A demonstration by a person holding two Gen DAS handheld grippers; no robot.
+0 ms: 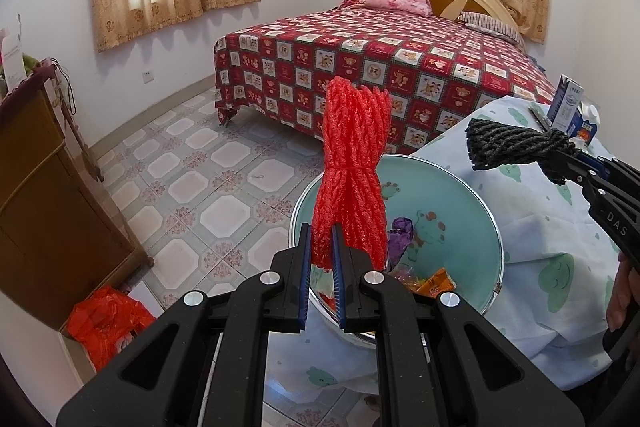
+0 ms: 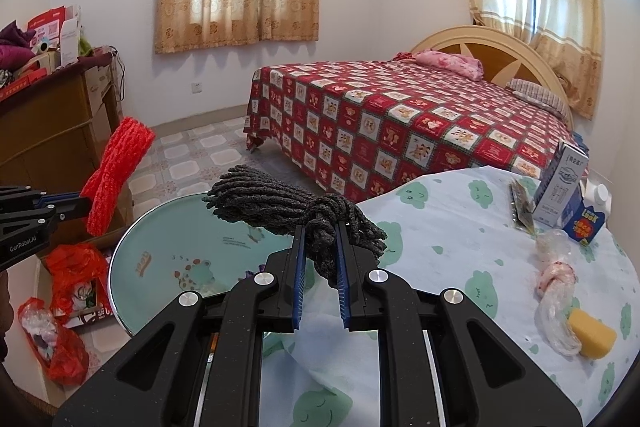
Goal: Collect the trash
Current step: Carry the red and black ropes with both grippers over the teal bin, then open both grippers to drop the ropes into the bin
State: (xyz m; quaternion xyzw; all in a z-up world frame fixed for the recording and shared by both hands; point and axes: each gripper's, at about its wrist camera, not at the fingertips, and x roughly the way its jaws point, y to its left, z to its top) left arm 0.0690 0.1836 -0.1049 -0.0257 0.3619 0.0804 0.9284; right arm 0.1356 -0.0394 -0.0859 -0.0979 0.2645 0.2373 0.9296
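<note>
My left gripper (image 1: 321, 247) is shut on a red foam net bundle (image 1: 356, 163), held upright over a teal basin (image 1: 448, 187) that holds several wrappers. In the right wrist view the red foam net bundle (image 2: 116, 171) is at the left. My right gripper (image 2: 320, 247) is shut on a dark grey foam net bundle (image 2: 280, 203), held above the edge of the basin (image 2: 168, 239) and the table. In the left wrist view the grey bundle (image 1: 516, 143) hangs at the right of the basin.
The table has a white cloth with green prints (image 2: 460, 227). On it lie a milk carton (image 2: 560, 187), a clear plastic bag (image 2: 556, 291) and a yellow sponge (image 2: 592, 333). Red plastic bags (image 2: 68, 283) lie on the floor by a wooden cabinet (image 1: 48, 211). A bed (image 2: 400, 131) stands behind.
</note>
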